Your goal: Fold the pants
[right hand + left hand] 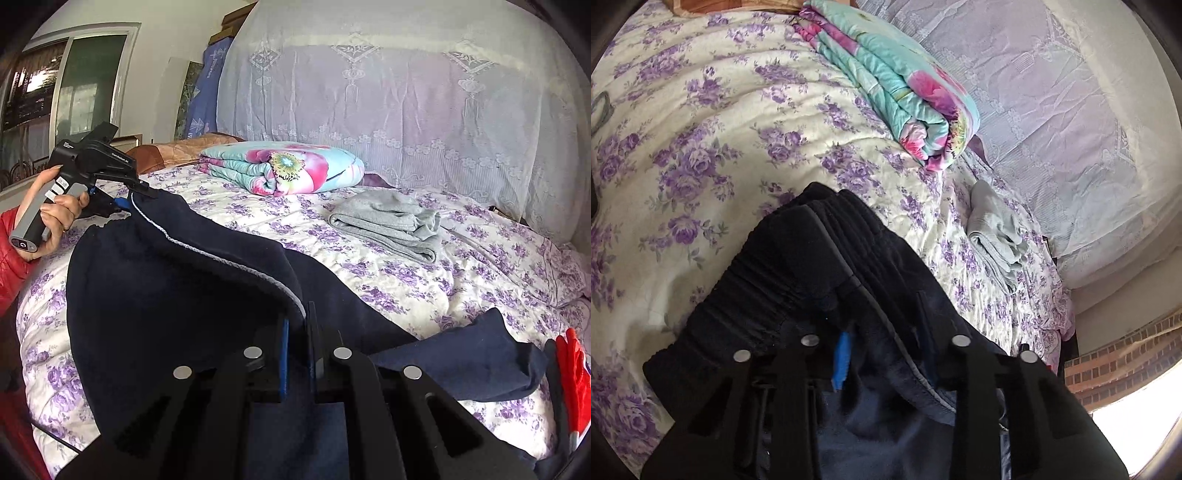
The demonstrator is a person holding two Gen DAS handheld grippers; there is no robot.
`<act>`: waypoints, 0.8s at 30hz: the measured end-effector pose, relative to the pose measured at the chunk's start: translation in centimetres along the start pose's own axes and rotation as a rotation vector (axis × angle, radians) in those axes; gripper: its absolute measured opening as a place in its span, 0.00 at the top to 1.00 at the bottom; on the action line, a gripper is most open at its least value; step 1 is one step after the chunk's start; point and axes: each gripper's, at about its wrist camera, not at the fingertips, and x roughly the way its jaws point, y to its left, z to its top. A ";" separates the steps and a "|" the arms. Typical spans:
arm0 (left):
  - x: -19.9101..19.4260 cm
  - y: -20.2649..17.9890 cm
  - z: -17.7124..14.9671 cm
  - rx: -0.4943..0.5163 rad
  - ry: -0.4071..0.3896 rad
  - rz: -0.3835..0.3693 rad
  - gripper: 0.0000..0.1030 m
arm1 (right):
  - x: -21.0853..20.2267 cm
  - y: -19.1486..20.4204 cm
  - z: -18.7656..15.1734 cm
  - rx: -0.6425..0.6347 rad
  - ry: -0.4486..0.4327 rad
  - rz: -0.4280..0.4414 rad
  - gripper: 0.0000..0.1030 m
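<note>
The dark navy pants point(177, 280) lie draped across the flowered bedspread point(424, 273), stretched between both tools. The right gripper point(297, 350) is pinched narrow on the piped edge of the fabric. The left gripper point(886, 332) is clamped on the elastic waistband. Only the right wrist view shows the hand point(55, 214) holding the left tool and a red sleeve point(11, 251). Both views show the folded blanket point(897, 85) and grey garment point(391, 221) beyond.
</note>
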 end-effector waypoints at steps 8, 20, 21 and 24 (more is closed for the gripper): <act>-7.2 -2.5 -2.6 0.181 -0.052 -0.032 0.80 | -5.7 1.3 0.7 -0.081 -0.025 0.032 0.92; -5.8 4.9 -8.8 0.172 0.044 0.076 0.76 | -4.1 5.0 -6.1 -0.071 0.218 0.141 0.92; -6.1 5.2 -8.9 0.161 0.045 0.066 0.75 | -3.8 5.0 -6.3 -0.067 0.238 0.146 0.91; -7.9 6.2 -8.9 0.107 0.004 0.064 0.66 | -3.3 5.4 -6.6 -0.081 0.269 0.139 0.90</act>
